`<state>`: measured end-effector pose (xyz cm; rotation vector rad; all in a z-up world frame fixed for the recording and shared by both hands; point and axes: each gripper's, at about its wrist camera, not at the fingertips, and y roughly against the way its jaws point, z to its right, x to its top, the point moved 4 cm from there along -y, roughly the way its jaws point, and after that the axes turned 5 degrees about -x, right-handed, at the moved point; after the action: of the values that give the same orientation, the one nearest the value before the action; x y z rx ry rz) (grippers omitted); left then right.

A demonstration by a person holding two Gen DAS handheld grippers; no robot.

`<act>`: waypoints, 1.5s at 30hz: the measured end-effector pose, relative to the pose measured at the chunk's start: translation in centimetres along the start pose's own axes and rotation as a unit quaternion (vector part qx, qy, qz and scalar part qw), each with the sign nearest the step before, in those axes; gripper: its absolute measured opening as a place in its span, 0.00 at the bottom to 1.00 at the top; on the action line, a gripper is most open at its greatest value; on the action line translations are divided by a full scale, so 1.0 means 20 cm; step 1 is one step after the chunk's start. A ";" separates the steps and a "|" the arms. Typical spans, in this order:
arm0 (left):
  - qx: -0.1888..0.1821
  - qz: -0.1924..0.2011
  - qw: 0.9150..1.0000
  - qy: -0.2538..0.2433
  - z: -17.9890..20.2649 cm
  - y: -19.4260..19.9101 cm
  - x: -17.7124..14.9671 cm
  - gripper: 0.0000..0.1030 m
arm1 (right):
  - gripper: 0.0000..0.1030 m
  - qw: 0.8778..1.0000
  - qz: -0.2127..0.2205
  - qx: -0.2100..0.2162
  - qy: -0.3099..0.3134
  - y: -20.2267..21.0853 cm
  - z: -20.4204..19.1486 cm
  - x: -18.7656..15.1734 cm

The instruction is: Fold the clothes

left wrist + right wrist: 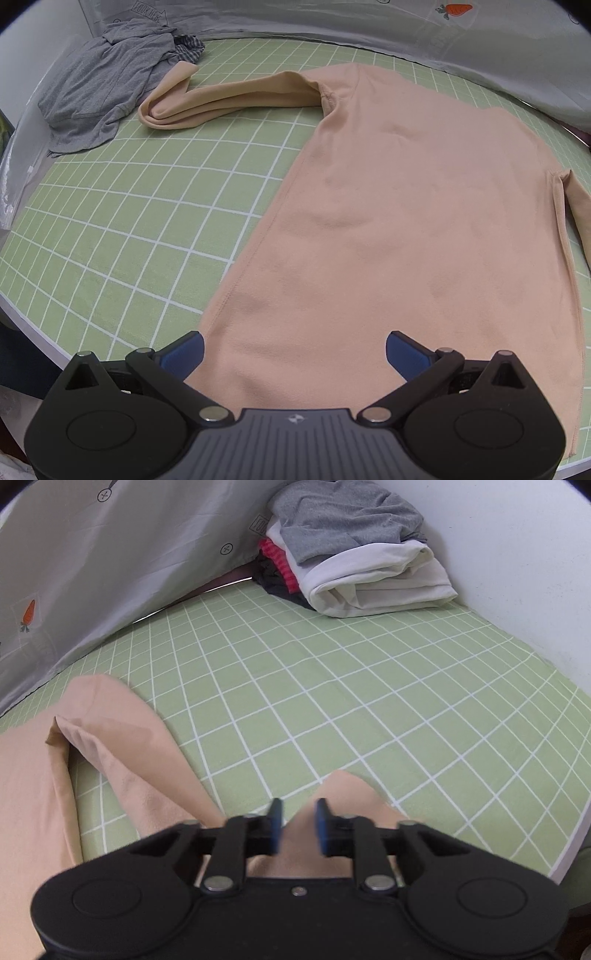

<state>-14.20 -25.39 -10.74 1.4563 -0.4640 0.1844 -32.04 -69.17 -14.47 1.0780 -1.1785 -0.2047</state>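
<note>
Hovering over a peach shirt spread flat on the green checked bench, the left hand-held gripper stands spread wide; the right hand-held gripper, blurred, has its jaws narrowly apart astride the shirt's sleeve.

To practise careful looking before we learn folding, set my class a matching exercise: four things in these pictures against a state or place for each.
Things:
1. peach top
2. grey garment in the left wrist view
3. white garment
4. carrot print

States or places:
A. folded in a pile
B. on the grey sheet
C. spread flat on the green mat
D. crumpled in a heap

Pairs: 1-C; 2-D; 3-A; 4-B
</note>
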 end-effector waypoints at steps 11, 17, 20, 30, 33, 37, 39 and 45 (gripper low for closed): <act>-0.008 -0.020 1.000 -0.003 0.05 -0.05 -0.06 1.00 | 0.19 0.995 0.074 0.018 0.067 0.19 0.05 0.11; -0.007 -0.031 1.000 -0.003 0.08 -0.09 -0.04 1.00 | 0.47 0.993 0.035 0.050 0.099 0.09 -0.08 0.06; -0.007 -0.036 0.999 0.005 0.09 -0.12 -0.03 1.00 | 0.60 0.991 0.024 0.059 0.120 0.03 -0.16 0.07; 0.013 -0.052 0.998 0.039 0.13 -0.21 0.04 1.00 | 0.40 0.970 -0.041 0.142 0.191 -0.22 -0.40 0.13; 0.023 -0.054 0.997 0.045 0.14 -0.23 0.07 1.00 | 0.43 0.962 -0.050 0.148 0.226 -0.25 -0.45 0.10; 0.036 -0.058 0.996 0.054 0.15 -0.27 0.11 1.00 | 0.43 0.956 -0.048 0.160 0.241 -0.25 -0.46 0.09; 0.036 -0.061 0.995 0.064 0.15 -0.28 0.13 1.00 | 0.28 0.951 -0.051 0.171 0.253 -0.25 -0.47 0.10; 0.030 -0.071 0.990 0.115 0.15 -0.33 0.17 1.00 | 0.04 0.933 -0.039 0.181 0.307 -0.28 -0.53 0.14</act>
<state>-9.15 -29.57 -15.14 1.4990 -0.1680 0.2511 -20.09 -67.84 -16.60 1.3826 -0.6129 0.2906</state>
